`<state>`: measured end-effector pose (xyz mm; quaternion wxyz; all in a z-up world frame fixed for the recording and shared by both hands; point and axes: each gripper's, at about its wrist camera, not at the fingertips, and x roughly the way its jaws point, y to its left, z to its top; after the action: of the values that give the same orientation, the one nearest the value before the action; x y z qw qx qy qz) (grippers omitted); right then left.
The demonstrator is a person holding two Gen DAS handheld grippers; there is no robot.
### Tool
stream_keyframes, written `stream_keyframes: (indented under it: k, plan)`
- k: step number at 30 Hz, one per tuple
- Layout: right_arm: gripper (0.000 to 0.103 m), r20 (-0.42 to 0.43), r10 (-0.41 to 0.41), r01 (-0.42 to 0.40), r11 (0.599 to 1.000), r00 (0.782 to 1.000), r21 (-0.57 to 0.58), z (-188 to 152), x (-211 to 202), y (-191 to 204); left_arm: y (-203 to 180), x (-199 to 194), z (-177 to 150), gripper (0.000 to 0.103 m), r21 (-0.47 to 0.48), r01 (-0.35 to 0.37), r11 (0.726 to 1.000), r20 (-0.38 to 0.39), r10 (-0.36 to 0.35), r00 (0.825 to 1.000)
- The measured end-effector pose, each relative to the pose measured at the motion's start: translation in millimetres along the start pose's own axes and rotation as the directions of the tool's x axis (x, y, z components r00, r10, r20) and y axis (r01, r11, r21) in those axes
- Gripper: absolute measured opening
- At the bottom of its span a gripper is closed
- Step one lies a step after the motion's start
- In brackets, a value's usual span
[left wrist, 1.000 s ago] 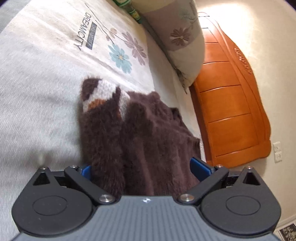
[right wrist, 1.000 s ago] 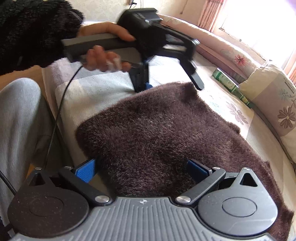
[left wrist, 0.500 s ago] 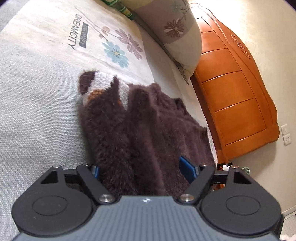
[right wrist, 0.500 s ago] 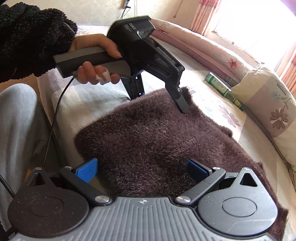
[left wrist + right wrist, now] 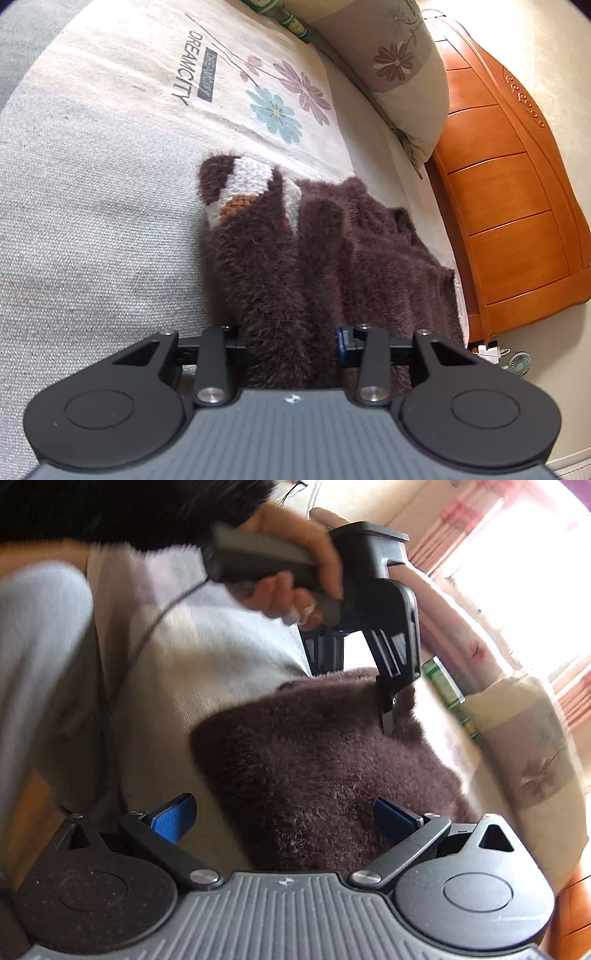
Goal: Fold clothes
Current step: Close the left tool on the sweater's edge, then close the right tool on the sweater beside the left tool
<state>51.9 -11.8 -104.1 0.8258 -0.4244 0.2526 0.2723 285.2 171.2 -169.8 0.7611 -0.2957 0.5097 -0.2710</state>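
The left gripper [image 5: 291,341] is pinched on a fold of the one brown sweater [image 5: 332,258]; the right gripper [image 5: 282,814] stands wide, its jaws astride the near edge and clamping nothing; the sweater lies on the bed [image 5: 92,184], a sleeve with a white cuff [image 5: 243,186] laid over its body; likely soft, light, limp; best taken at edges or corners; two grippers, one pillow [image 5: 399,66].

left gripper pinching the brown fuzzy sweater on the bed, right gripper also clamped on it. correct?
Not quite. The right gripper is open, its blue pads spread either side of the brown fuzzy sweater, as the right wrist view shows. The left gripper is pinching the sweater on the bed.
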Motion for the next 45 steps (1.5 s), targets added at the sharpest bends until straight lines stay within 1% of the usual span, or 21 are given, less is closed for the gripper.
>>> stream_keyframes:
  k: [3,7,13,18,22,27,29,30,31,34,37,38,39,40,41,42,44,45]
  plan:
    - [0.103,-0.004,-0.084,0.084,0.995,0.996,-0.055,1.4,5.4,6.7,0.6,0.9,-1.5,0.039,-0.005,0.003,1.0,0.011,-0.003,1.0]
    - [0.103,0.002,-0.122,0.121,0.99,0.993,-0.072,3.3,5.2,2.0,3.0,0.5,-2.6,0.039,-0.012,0.012,1.0,0.019,-0.011,1.0]
    - [0.103,0.013,-0.192,0.192,0.977,0.981,-0.092,8.4,3.1,3.2,6.1,1.1,-2.3,0.039,-0.014,0.01,1.0,0.032,-0.01,0.999]
    - [0.103,0.028,-0.266,0.267,0.946,0.964,-0.185,9.3,11.9,26.2,4.1,-0.4,-5.8,0.039,-0.015,0.008,1.0,0.042,-0.007,0.999]
    - [0.103,0.013,-0.303,0.302,0.942,0.953,-0.146,10.1,12.8,27.4,3.6,-0.2,-7.2,0.039,-0.017,0.009,1.0,0.048,-0.008,0.999]
    - [0.102,0.0,-0.388,0.382,0.909,0.922,-0.167,25.4,27.2,40.8,5.3,1.6,-7.2,0.039,-0.018,0.021,1.0,0.053,-0.02,0.998]
    - [0.097,-0.007,-0.4,0.394,0.904,0.916,-0.165,25.6,27.5,46.2,6.4,1.6,-7.6,0.039,-0.02,0.026,0.999,0.056,-0.025,0.998]
    - [0.09,-0.011,-0.402,0.395,0.904,0.915,-0.162,24.7,26.4,49.4,7.0,1.6,-7.8,0.039,-0.021,0.029,0.999,0.058,-0.028,0.998]
    - [0.085,-0.001,-0.415,0.407,0.895,0.91,-0.184,22.0,25.6,55.0,7.5,1.6,-7.9,0.039,-0.022,0.032,0.999,0.06,-0.03,0.998]
    - [0.084,0.021,-0.444,0.435,0.866,0.896,-0.245,17.4,25.3,67.8,9.2,1.5,-8.5,0.039,-0.026,0.04,0.999,0.065,-0.038,0.997]
    - [0.083,-0.002,-0.429,0.417,0.878,0.903,-0.235,26.0,31.2,62.3,10.9,1.6,-8.8,0.039,-0.031,0.047,0.998,0.071,-0.045,0.996]
    - [0.081,-0.008,-0.424,0.411,0.882,0.906,-0.231,27.2,32.1,62.7,11.2,1.7,-8.7,0.039,-0.034,0.048,0.998,0.071,-0.045,0.996]
    - [0.069,-0.013,-0.418,0.405,0.886,0.908,-0.228,28.5,32.9,63.0,11.3,1.8,-8.4,0.039,-0.036,0.048,0.998,0.072,-0.045,0.996]
    - [0.048,-0.013,-0.399,0.384,0.892,0.917,-0.238,26.6,32.0,67.4,11.4,2.0,-8.1,0.039,-0.038,0.048,0.998,0.072,-0.045,0.996]
    - [0.039,-0.015,-0.384,0.369,0.897,0.923,-0.242,25.2,32.3,70.5,11.2,2.0,-8.1,0.039,-0.038,0.046,0.998,0.072,-0.043,0.996]
    - [0.038,-0.017,-0.369,0.354,0.903,0.929,-0.245,23.9,32.7,73.5,10.7,2.1,-8.1,0.038,-0.038,0.043,0.998,0.073,-0.041,0.997]
    - [0.037,-0.031,-0.347,0.332,0.917,0.937,-0.22,27.2,31.4,67.8,8.5,2.1,-8.7,0.038,-0.033,0.031,0.999,0.075,-0.029,0.997]
    - [0.035,-0.04,-0.323,0.31,0.93,0.945,-0.196,29.1,30.1,61.8,6.5,2.1,-8.5,0.037,-0.033,0.021,0.999,0.074,-0.018,0.997]
